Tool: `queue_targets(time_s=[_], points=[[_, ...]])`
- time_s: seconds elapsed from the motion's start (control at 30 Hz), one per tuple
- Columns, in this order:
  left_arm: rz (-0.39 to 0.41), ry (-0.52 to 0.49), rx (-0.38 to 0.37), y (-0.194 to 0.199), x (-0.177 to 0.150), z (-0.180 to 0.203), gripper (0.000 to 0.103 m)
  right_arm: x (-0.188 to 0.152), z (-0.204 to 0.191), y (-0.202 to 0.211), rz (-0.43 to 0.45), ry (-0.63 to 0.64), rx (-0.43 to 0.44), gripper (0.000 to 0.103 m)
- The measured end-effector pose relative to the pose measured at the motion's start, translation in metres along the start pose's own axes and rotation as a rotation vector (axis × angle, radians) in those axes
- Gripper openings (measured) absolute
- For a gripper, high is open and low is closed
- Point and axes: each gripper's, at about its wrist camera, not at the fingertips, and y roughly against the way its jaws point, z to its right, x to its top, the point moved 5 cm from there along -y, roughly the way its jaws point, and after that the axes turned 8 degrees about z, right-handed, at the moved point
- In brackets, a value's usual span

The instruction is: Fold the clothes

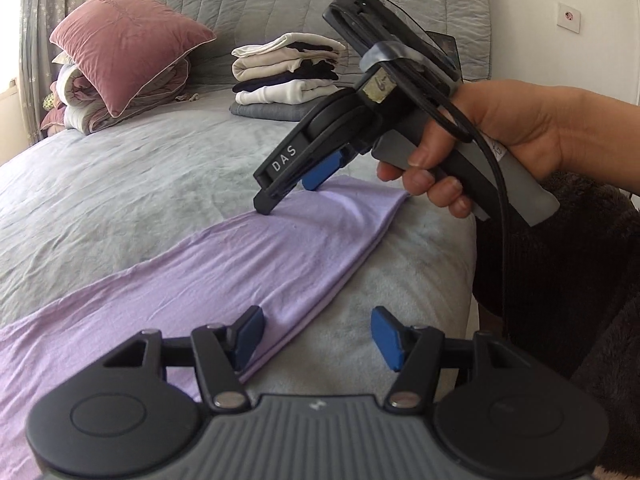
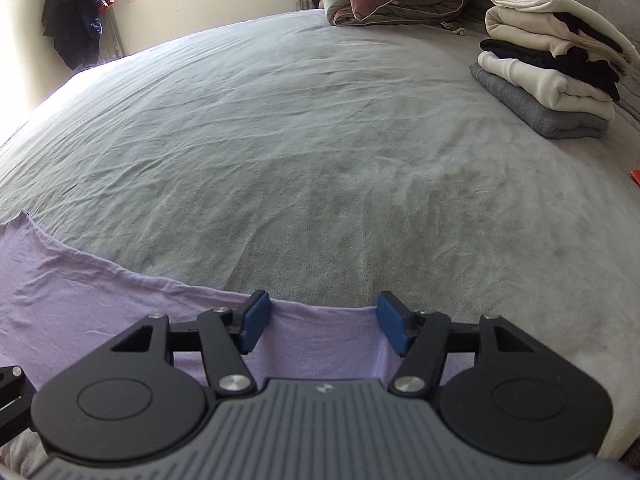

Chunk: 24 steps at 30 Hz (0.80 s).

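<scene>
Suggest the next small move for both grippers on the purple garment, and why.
Probably close both on the cloth's near edge. The lavender garment lies flat on the grey bed, nothing gripped. The right gripper is open at the garment's corner, its lower finger touching the fabric; the left gripper is open with the near hem between its fingers.

A lilac garment point(image 1: 256, 268) is lying stretched in a long band across the grey bedspread point(image 1: 120, 188). The left gripper point(image 1: 316, 336) is hovering over its near folded edge with both blue pads spread wide, one pad above the cloth and the other above the bedspread. A hand point(image 1: 492, 140) is gripping the right gripper point(image 1: 292, 196), which is pointing down with its tips touching the far end of the garment. A stack of folded clothes point(image 1: 288, 76) and a pink pillow point(image 1: 128, 44) are sitting near the headboard point(image 1: 280, 4).
</scene>
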Motion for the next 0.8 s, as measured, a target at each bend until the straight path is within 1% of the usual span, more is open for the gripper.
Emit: queue_targets(time_s=[0.1, 0.2, 0.3, 0.4, 0.5, 0.6, 0.7, 0.8], points=[[0.001, 0.008, 0.001, -0.001, 0.006, -0.002, 0.061, 0.002, 0.002, -0.004, 0.003, 0.009, -0.011, 0.064], [0.005, 0.019, 0.001, -0.003, 0.013, -0.004, 0.061, 0.002, 0.003, -0.004, 0.006, 0.022, -0.001, 0.067], [0.009, 0.031, 0.002, -0.005, 0.020, -0.006, 0.062, 0.001, 0.005, 0.000, 0.003, 0.041, -0.002, 0.069], [0.013, 0.042, 0.003, -0.007, 0.026, -0.008, 0.062, 0.001, 0.012, 0.010, -0.005, 0.023, 0.008, 0.070], [0.012, 0.095, -0.002, -0.007, 0.026, -0.014, 0.062, -0.003, 0.017, 0.021, -0.005, 0.043, 0.013, 0.074], [-0.005, 0.146, 0.007, -0.007, 0.021, -0.020, 0.062, -0.010, 0.024, 0.031, -0.011, 0.060, -0.006, 0.074], [-0.027, 0.196, 0.045, -0.006, 0.016, -0.027, 0.064, -0.017, 0.031, 0.040, -0.023, 0.041, -0.014, 0.074], [-0.056, 0.210, 0.094, -0.003, 0.011, -0.030, 0.064, -0.025, 0.033, 0.049, -0.019, 0.025, -0.035, 0.075]])
